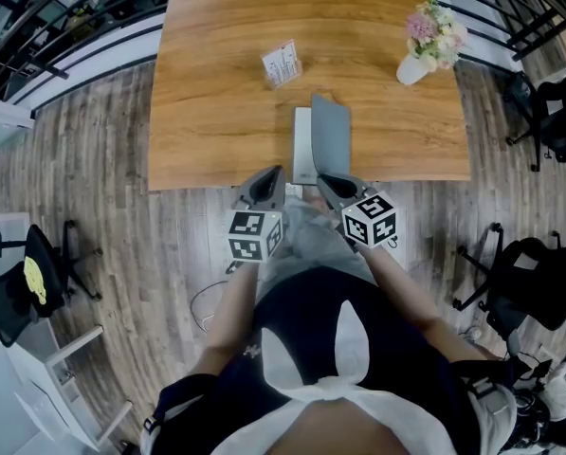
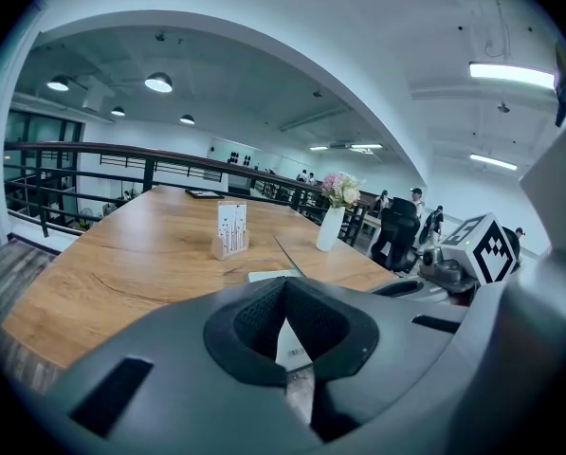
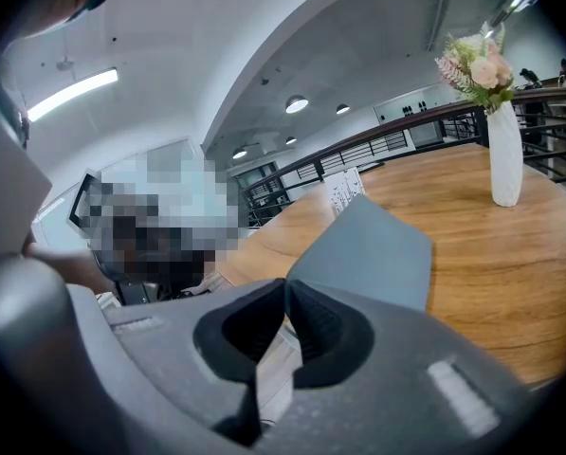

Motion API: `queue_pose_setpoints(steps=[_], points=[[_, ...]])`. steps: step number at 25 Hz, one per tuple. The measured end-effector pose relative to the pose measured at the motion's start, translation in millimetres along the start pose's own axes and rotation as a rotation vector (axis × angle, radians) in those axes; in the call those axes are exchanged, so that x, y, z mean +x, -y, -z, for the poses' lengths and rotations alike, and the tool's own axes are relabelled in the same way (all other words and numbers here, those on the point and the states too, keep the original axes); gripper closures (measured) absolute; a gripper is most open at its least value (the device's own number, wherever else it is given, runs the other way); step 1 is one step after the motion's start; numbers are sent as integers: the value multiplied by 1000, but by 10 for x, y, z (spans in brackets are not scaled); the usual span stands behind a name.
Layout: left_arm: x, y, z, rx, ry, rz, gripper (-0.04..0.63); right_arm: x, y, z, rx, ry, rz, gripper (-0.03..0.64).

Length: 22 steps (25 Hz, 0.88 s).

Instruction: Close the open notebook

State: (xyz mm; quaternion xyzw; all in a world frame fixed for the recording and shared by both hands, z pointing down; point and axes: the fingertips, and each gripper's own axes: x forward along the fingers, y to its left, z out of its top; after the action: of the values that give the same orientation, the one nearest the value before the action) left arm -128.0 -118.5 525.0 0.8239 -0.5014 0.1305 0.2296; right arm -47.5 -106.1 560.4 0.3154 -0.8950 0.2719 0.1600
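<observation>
- The left gripper (image 1: 265,188) hovered at the near edge of the counter (image 1: 207,112), just left of the notebook (image 1: 303,150). Its jaws were pressed together with nothing between them. It pointed away from the person, and the forearm behind it ran back to the body.
- This gripper had no part in the lift. It would have done best to stay clear of the page, or to pin the white page flat if the book began to slide.
- The notebook lay at the middle of the counter's near edge. Its grey cover (image 1: 330,138) stood tilted, part-way over the page.
- The right gripper (image 1: 332,184) sat at the cover's near end. Its jaws were clenched and, as far as I could judge, pinched that edge, since the cover stood raised.
- To close the book well, the cover should swing leftward in an arc about the spine. It should be lowered flat rather than dropped, and let go only once it rested on the page.
- The right gripper pointed forward and slightly left, with its marker cube nearest the person.
- The vase (image 1: 415,68) stood well apart, so it posed no risk.
</observation>
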Motion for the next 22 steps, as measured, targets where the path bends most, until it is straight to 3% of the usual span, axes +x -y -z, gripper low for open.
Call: queue_pose_setpoints(steps=[22], points=[[84,-104,64,-12,-30,6,578,307,-42,186,-32,-81,-27,597]])
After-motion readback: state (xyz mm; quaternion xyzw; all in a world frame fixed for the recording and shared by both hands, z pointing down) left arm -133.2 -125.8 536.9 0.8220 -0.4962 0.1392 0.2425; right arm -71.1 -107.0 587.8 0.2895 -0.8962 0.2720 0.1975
